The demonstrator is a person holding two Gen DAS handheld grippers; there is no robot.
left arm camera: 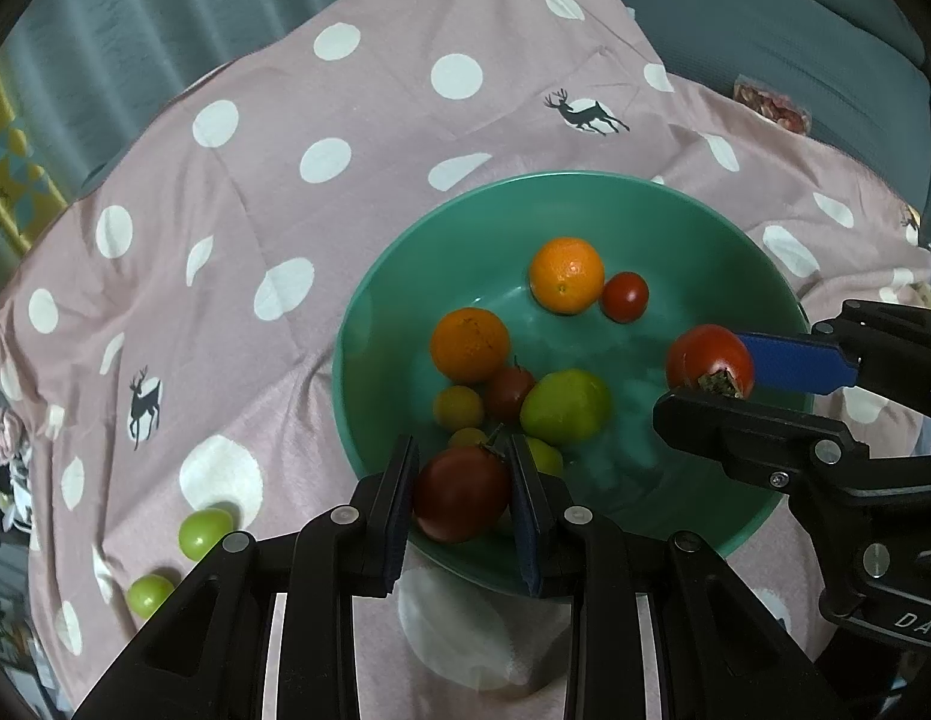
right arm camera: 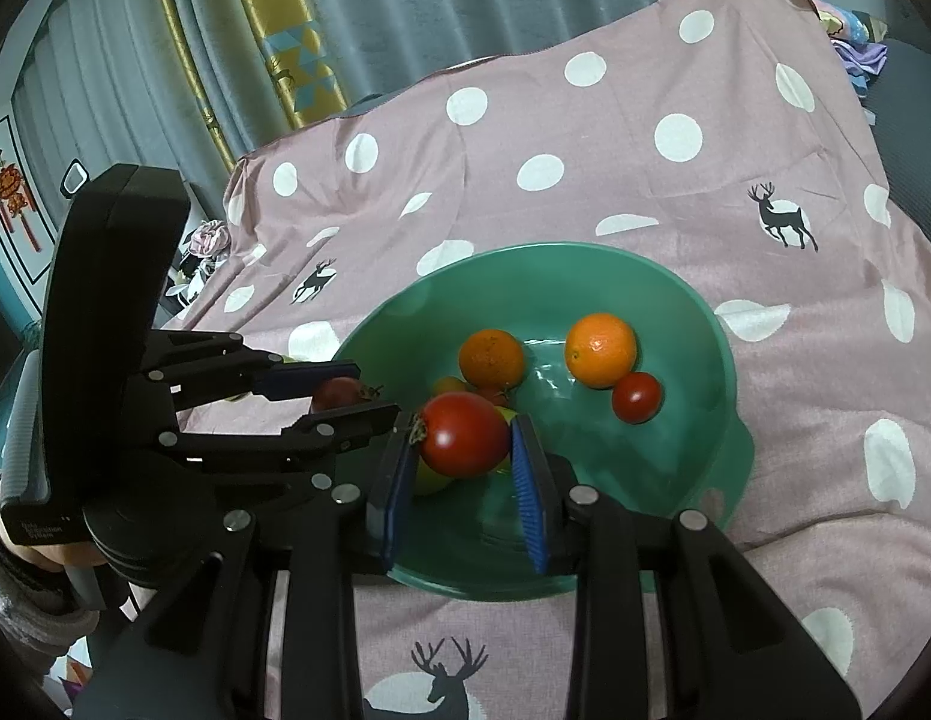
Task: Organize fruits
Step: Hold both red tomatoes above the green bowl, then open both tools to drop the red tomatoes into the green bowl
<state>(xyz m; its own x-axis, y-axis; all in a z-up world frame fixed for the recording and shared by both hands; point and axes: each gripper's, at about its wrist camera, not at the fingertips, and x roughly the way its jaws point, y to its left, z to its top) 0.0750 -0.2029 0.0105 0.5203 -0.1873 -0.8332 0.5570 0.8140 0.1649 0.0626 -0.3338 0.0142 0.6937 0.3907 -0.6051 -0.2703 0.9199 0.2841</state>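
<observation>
Fruits sit mostly in the green bowl on the pink spotted cloth: two oranges, a small red tomato, a yellow-green fruit and smaller pieces beside them. Your left gripper has its fingers clamped on a dark red tomato over the near rim. Your right gripper has its fingers closed on a bright red tomato above the bowl. Two small green fruits lie on the cloth, outside the bowl.
</observation>
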